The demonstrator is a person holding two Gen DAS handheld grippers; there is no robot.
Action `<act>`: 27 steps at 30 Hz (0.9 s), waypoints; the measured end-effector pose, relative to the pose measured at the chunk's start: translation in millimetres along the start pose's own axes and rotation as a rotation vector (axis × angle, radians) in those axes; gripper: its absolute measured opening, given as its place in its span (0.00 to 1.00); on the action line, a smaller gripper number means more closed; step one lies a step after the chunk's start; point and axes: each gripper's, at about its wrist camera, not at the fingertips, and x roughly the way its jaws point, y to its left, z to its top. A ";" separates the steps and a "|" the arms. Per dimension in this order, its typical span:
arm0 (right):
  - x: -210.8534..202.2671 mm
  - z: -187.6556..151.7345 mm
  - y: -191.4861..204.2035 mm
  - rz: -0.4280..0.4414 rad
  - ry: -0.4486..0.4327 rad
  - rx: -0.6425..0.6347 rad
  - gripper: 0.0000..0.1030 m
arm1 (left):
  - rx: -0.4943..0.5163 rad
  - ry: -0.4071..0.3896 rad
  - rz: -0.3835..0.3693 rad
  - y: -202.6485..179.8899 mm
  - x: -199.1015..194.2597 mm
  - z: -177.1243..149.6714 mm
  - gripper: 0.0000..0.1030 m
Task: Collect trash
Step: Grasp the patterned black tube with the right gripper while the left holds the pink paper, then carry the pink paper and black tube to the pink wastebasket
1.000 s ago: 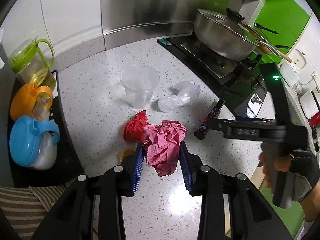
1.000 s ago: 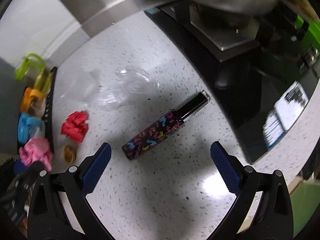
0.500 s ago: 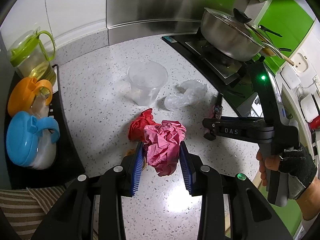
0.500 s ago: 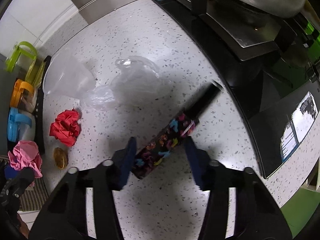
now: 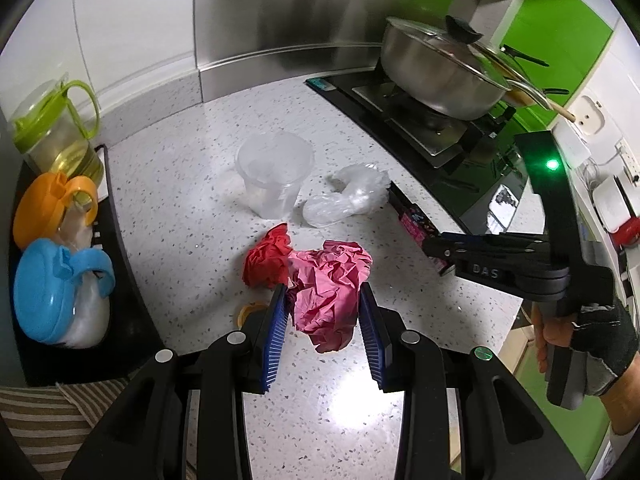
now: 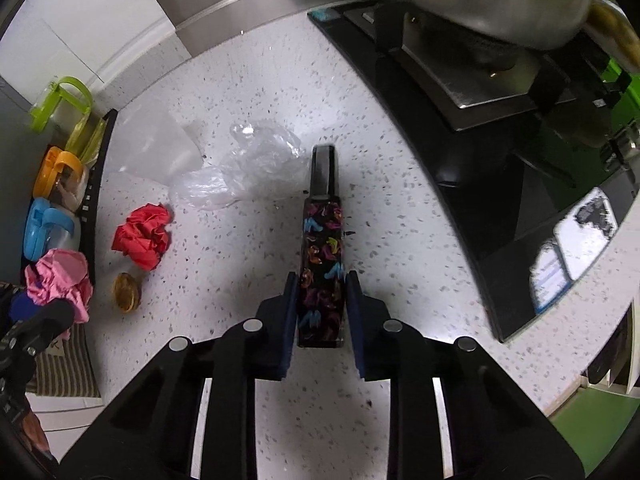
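On the white speckled table [image 6: 240, 264], between the black stove top [image 6: 500, 184] and the rack of jars, my right gripper [image 6: 322, 312] has changed most. A second ago its fingers [image 6: 289, 312] stood wide, either side of the long black box printed with coloured shapes [image 6: 322, 264], which lay slantwise. Now the box runs straight along the fingers, its near end between the pads, and the jaws are closing onto its sides; contact looks made on both faces, though the last squeeze is not finished. The far end appears to rest on or just above the table beside the crumpled clear plastic bag [image 6: 248, 168].

My left gripper [image 5: 323, 320] is unchanged: partly closed on the crumpled pink paper ball [image 5: 328, 292], held clear of the table.

Judgement: two pieces now in hand. Left on the table: crumpled red paper ball [image 6: 142, 236], clear plastic bag, clear plastic cup [image 5: 274, 176], and a small amber object [image 6: 126, 292] I cannot identify. No bin is in view.
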 end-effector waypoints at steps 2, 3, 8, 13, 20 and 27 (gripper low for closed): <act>-14.4 -3.6 0.8 0.001 -0.026 -0.006 0.22 | 0.015 -0.005 -0.006 -1.6 -4.7 0.2 0.34; -20.0 -4.9 1.4 0.002 -0.036 -0.009 0.22 | 0.027 -0.010 -0.011 -3.0 -8.6 0.4 0.34; -63.9 -21.8 10.1 0.004 -0.118 -0.023 0.22 | 0.088 -0.029 -0.035 -9.0 -28.4 -0.1 0.34; -107.7 -45.8 15.8 -0.003 -0.198 -0.007 0.22 | 0.171 -0.050 -0.069 -19.8 -49.2 -0.5 0.34; -170.4 -104.9 9.1 -0.071 -0.298 0.067 0.22 | 0.335 -0.064 -0.131 -57.6 -67.3 -3.5 0.34; -218.3 -177.2 -38.7 -0.165 -0.338 0.191 0.22 | 0.489 -0.077 -0.214 -127.5 -75.7 -16.8 0.34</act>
